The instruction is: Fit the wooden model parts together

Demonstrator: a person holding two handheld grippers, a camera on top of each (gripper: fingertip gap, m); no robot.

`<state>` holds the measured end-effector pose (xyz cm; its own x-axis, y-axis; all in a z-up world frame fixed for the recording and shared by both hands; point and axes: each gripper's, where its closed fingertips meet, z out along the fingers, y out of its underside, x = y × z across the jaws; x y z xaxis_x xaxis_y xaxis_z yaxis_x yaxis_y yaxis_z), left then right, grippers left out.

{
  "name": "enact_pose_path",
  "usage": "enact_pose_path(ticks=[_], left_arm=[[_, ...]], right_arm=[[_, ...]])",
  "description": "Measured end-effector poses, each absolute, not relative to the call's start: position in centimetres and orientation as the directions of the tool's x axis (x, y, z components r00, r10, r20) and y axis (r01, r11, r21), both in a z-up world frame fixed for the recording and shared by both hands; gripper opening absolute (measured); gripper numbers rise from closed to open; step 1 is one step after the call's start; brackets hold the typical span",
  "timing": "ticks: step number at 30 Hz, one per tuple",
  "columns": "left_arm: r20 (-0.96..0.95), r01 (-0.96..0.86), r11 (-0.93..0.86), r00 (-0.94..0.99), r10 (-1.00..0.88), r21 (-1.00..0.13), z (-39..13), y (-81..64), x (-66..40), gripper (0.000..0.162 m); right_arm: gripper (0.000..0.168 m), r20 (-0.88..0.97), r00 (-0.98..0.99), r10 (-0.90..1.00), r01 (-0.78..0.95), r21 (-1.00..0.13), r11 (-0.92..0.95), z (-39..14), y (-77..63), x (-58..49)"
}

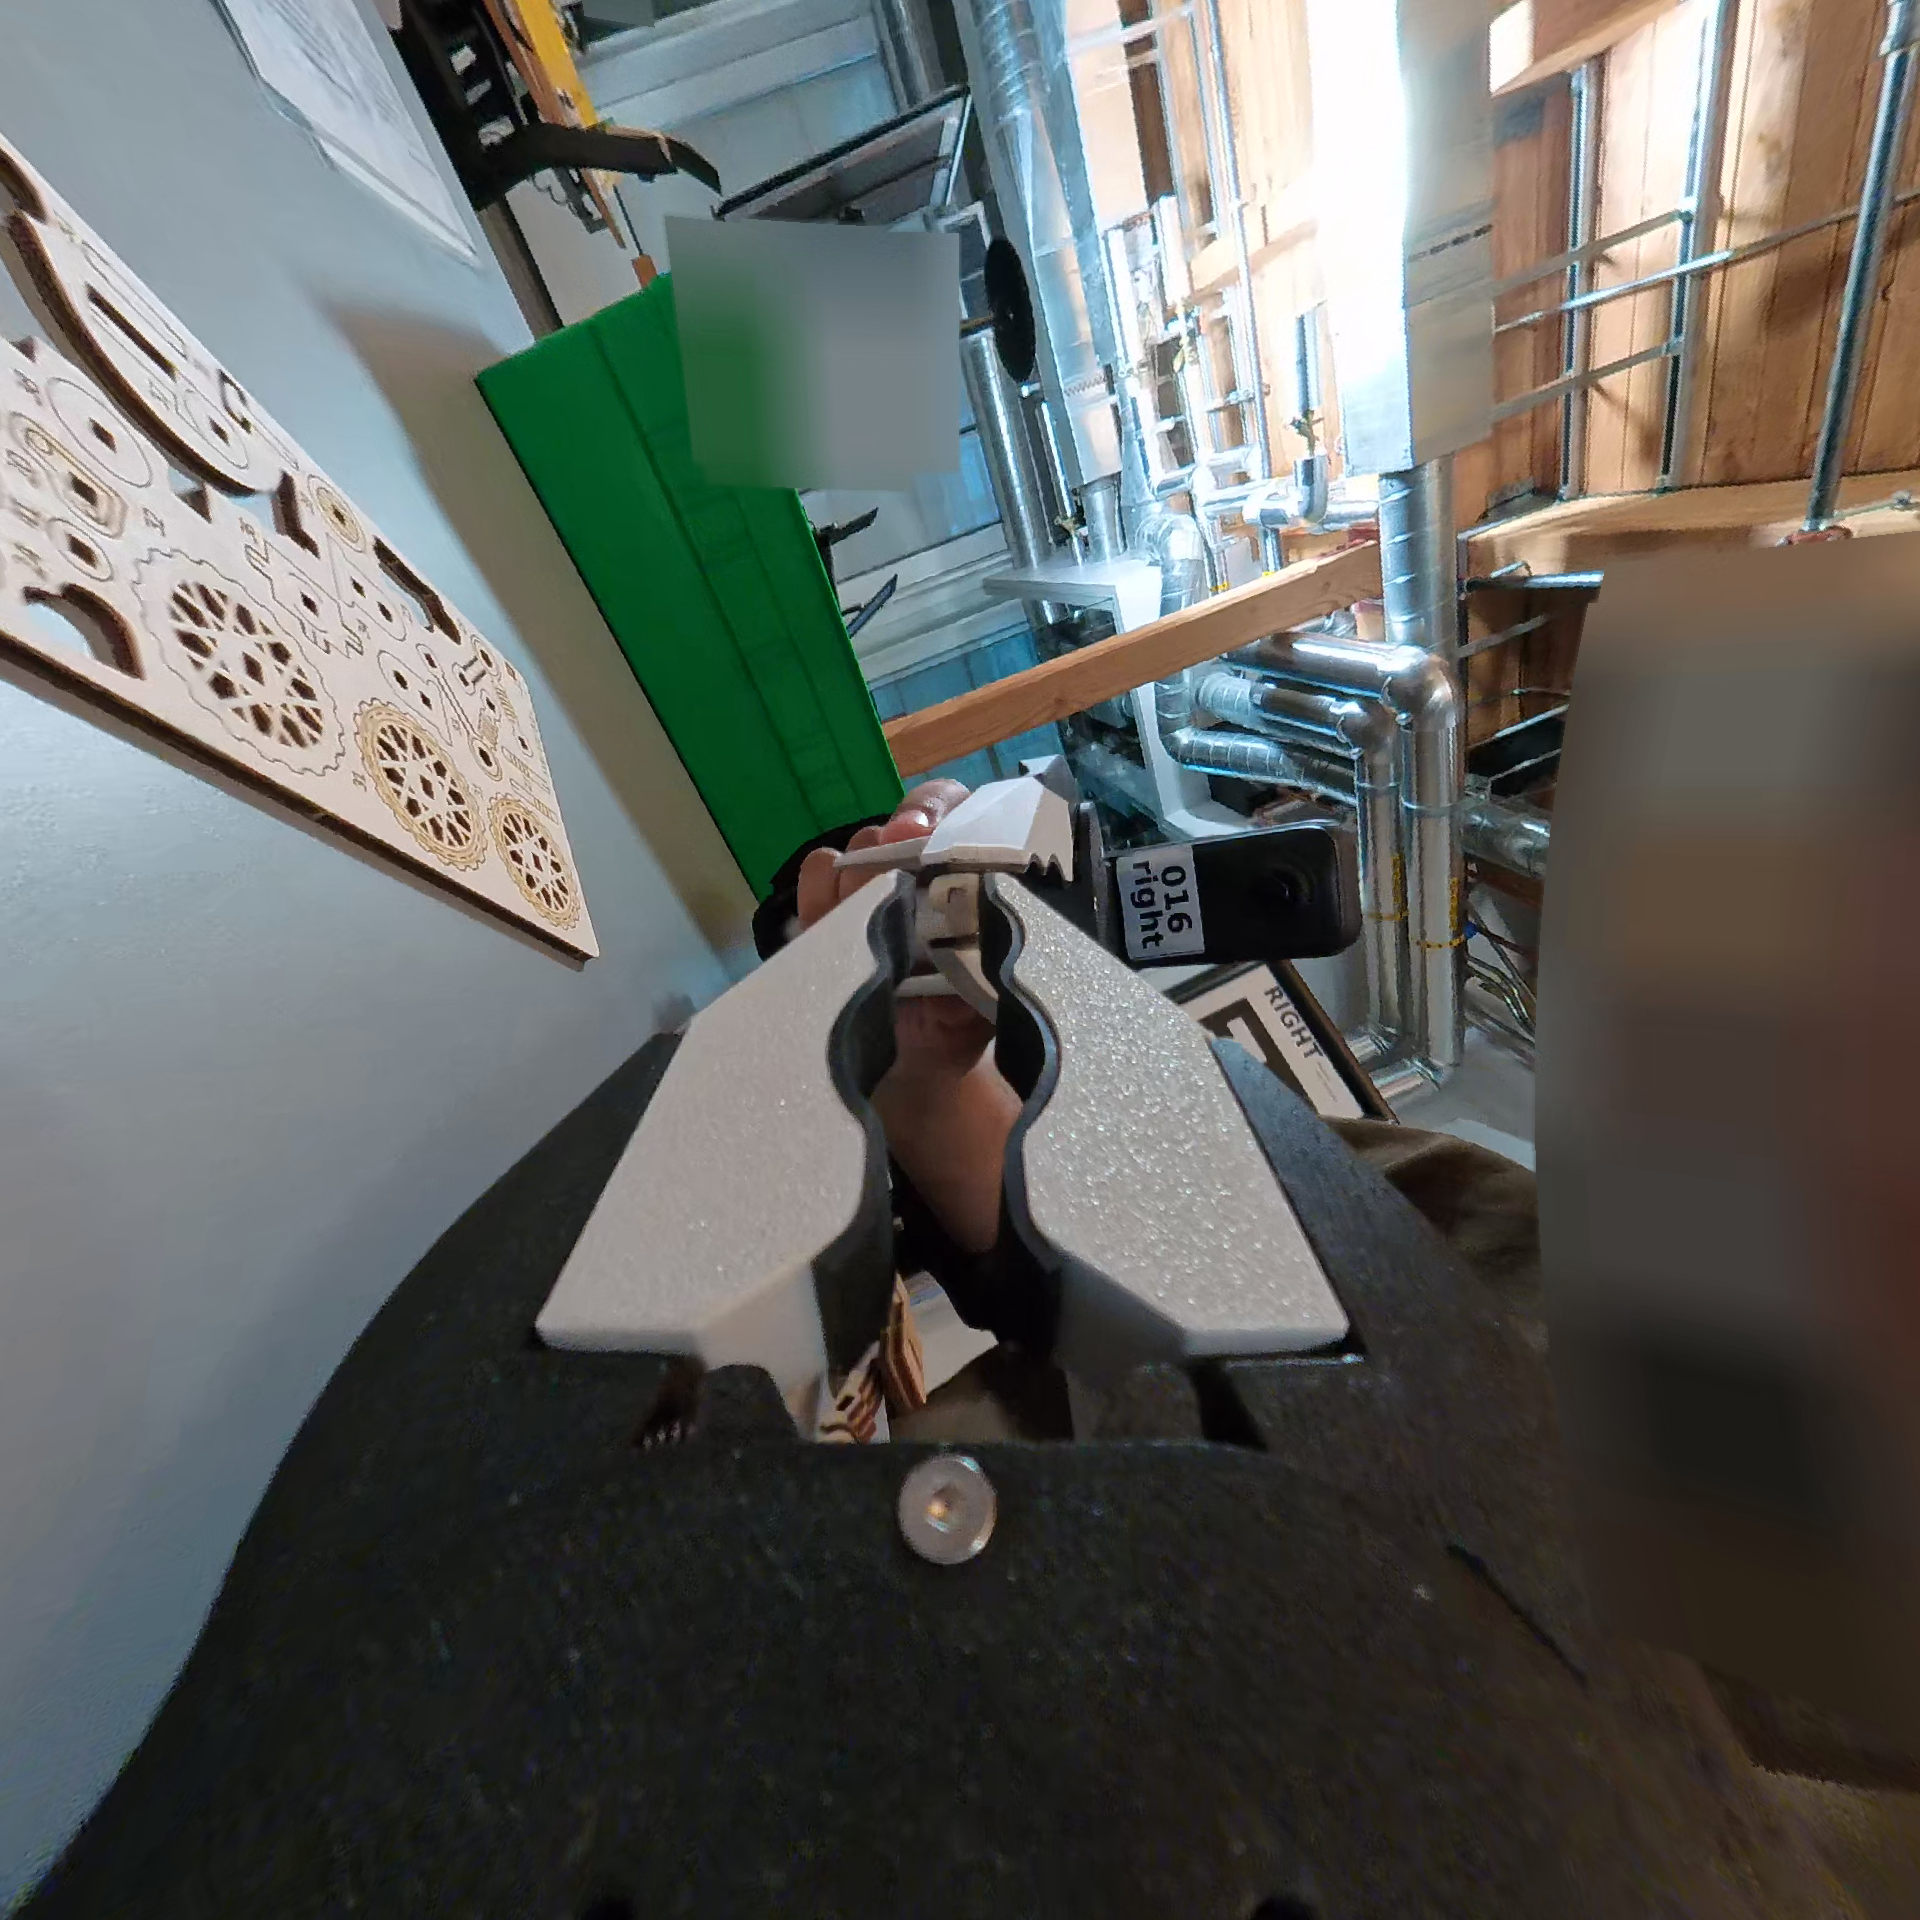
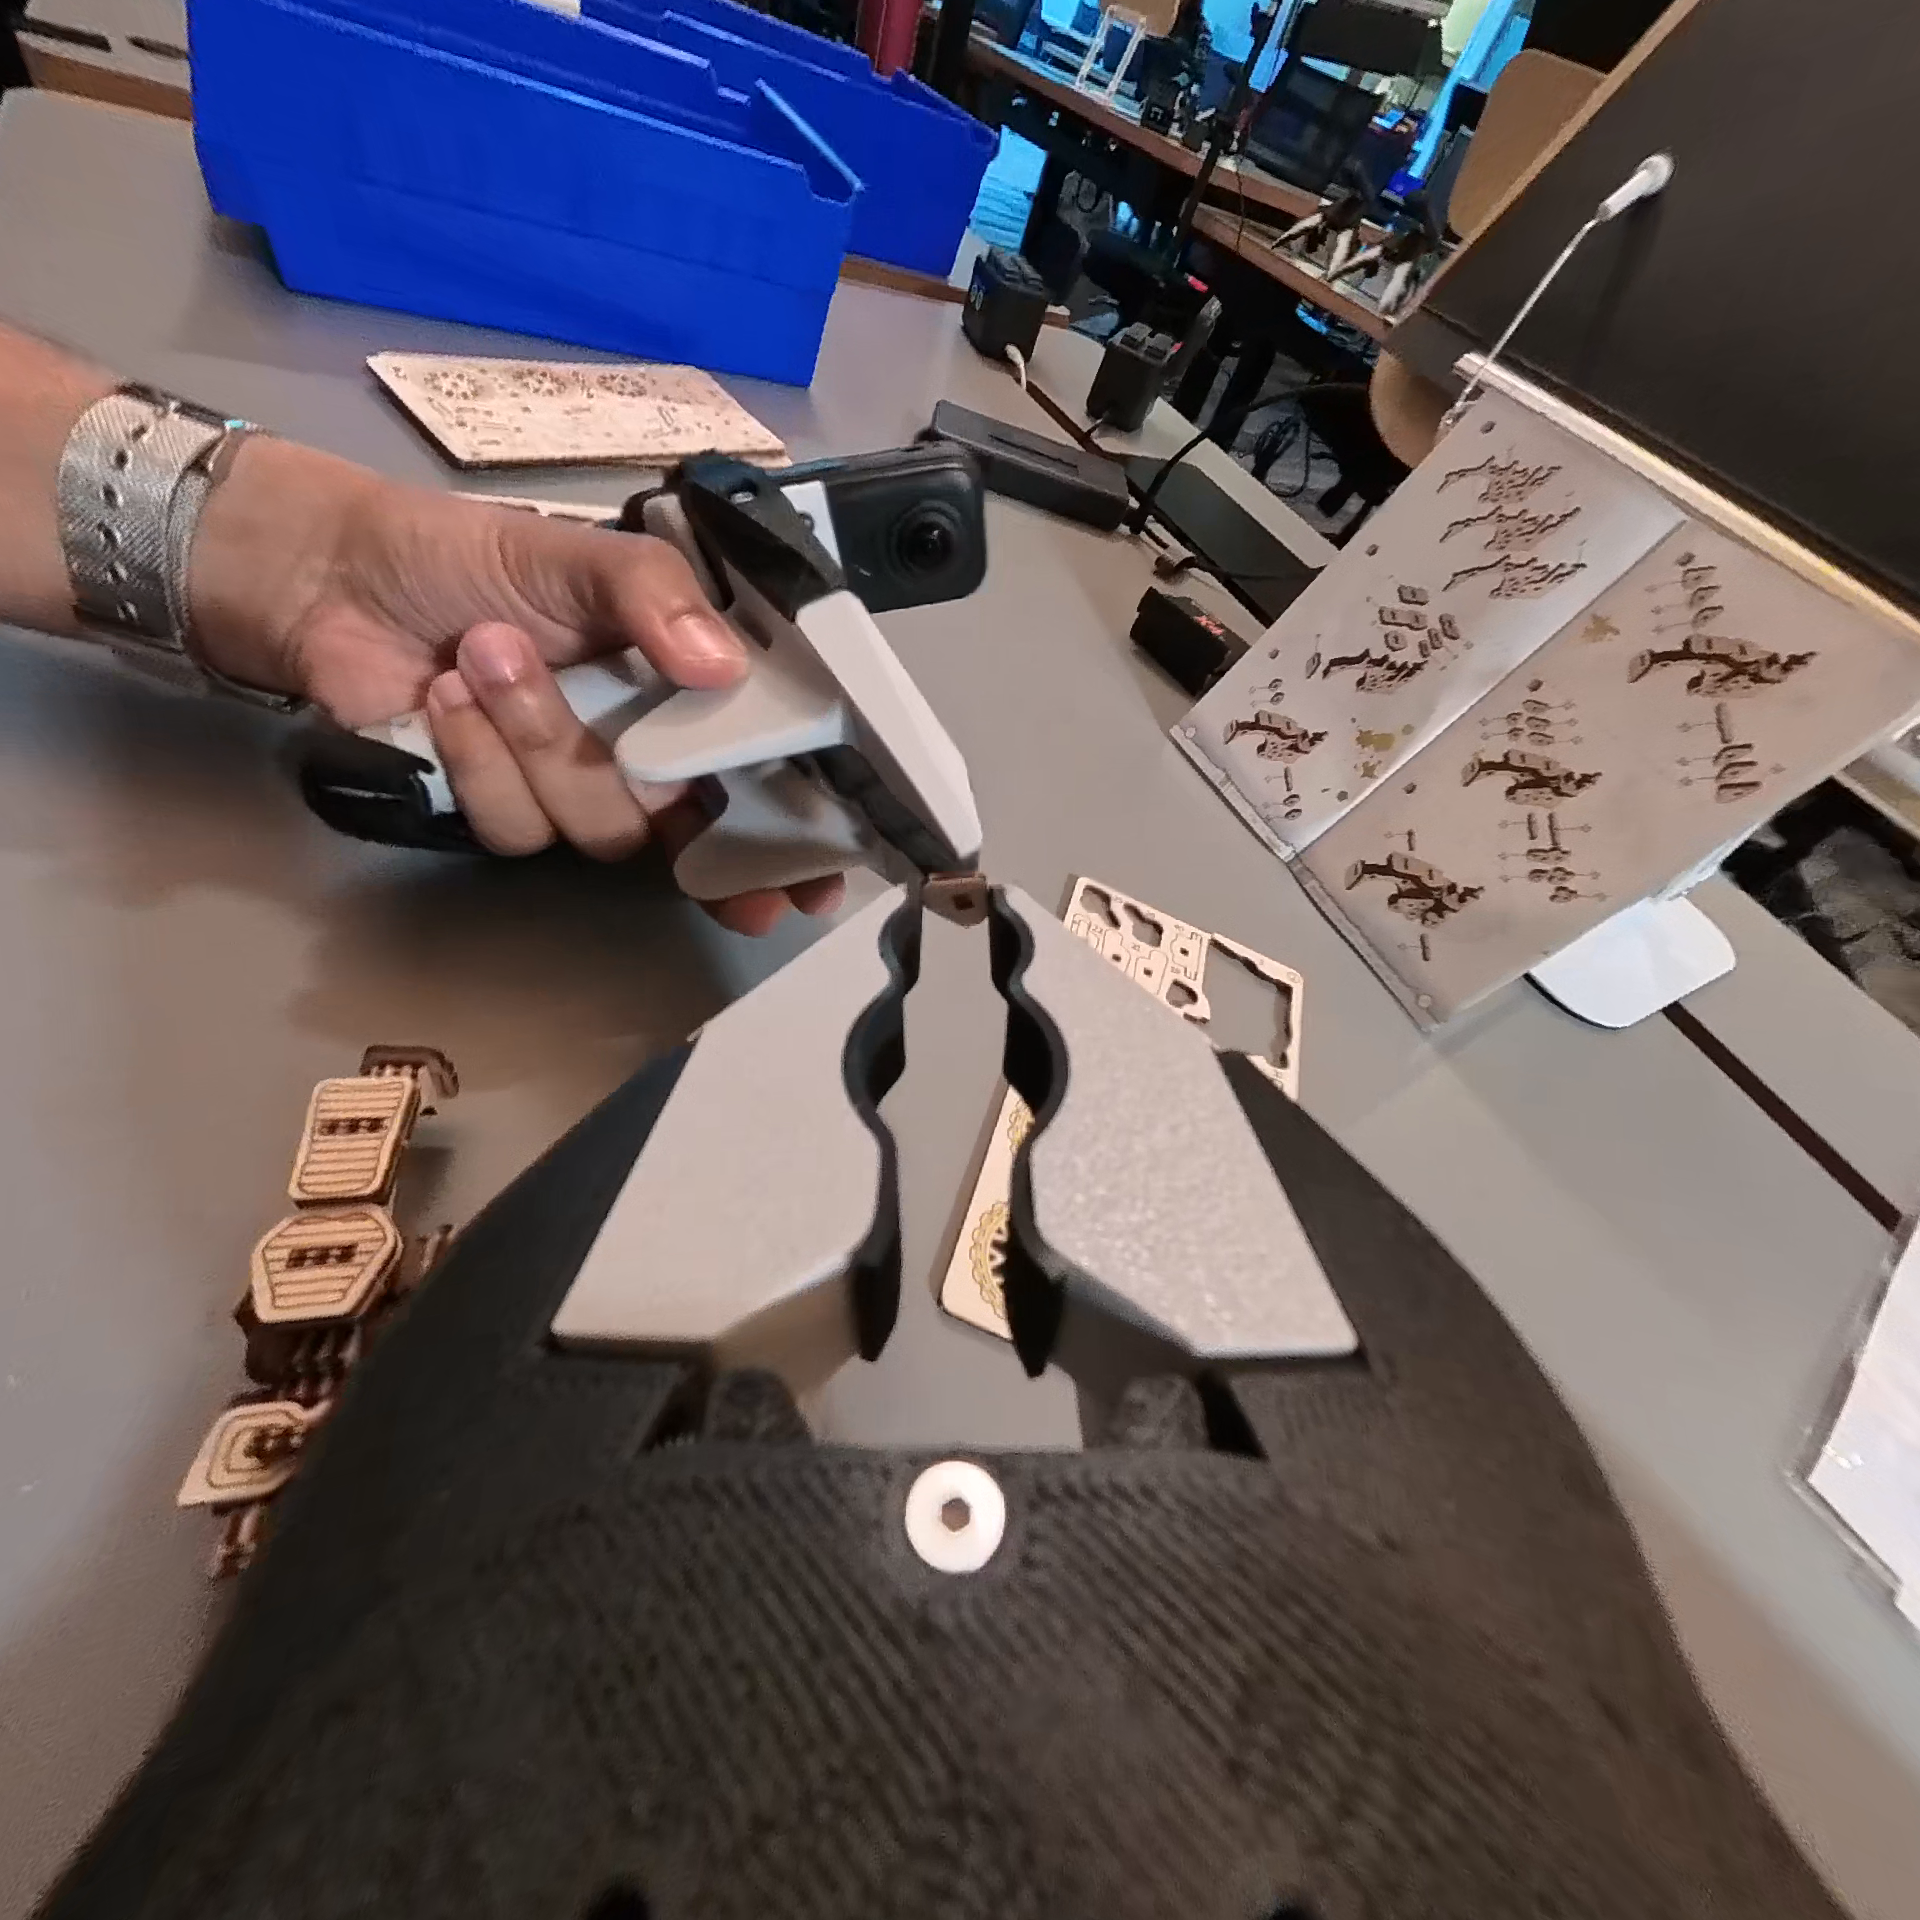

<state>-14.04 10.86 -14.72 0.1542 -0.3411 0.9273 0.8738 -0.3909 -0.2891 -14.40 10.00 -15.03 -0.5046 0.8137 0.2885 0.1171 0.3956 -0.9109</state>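
Right hand-held gripper (image 2: 957,902) pinching wooden piece (image 2: 958,896)

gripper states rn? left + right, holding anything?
Left gripper: tips nearly shut at the small wooden piece; a grip cannot be told.
Right gripper: shut on the small wooden piece.

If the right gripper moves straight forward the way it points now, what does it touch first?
Most likely the left gripper: its tip sits directly ahead of the small wooden piece pinched by the right gripper, almost touching it. Exact depth is unclear.
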Motion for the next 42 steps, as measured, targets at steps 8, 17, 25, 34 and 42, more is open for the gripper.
enact_pose_path(ticks=[8, 17, 25, 34, 42], left_arm=[[0.894, 0.848, -0.328, 0.317, -0.318, -0.417, -14.8, 11.0, -14.5, 0.009], [0.824, 0.760, -0.321, 0.537, -0.177, -0.565, -16.5, 11.4, -14.8, 0.009], [0.794, 0.716, -0.379, 0.601, -0.092, -0.586, -18.2, 11.7, -14.2, 0.019], [0.777, 0.699, -0.384, 0.623, -0.088, -0.604, -18.2, 11.6, -14.3, 0.019], [0.737, 0.673, -0.363, 0.673, -0.062, -0.645, -18.1, 11.6, -14.9, 0.000]], right_arm=[[0.011, -0.028, -0.471, 0.881, 0.273, -0.955, 0.115, -15.2, 11.7, -14.8], [0.011, 0.089, -0.433, 0.897, 0.339, -0.906, 0.254, -16.7, 12.4, -14.9], [0.011, 0.385, -0.465, 0.797, 0.323, -0.765, 0.557, -18.8, 10.7, -14.8], [0.011, 0.276, -0.457, 0.845, 0.336, -0.827, 0.452, -18.3, 10.8, -14.8], [0.011, 0.231, -0.463, 0.856, 0.341, -0.845, 0.412, -18.3, 10.7, -14.8]])
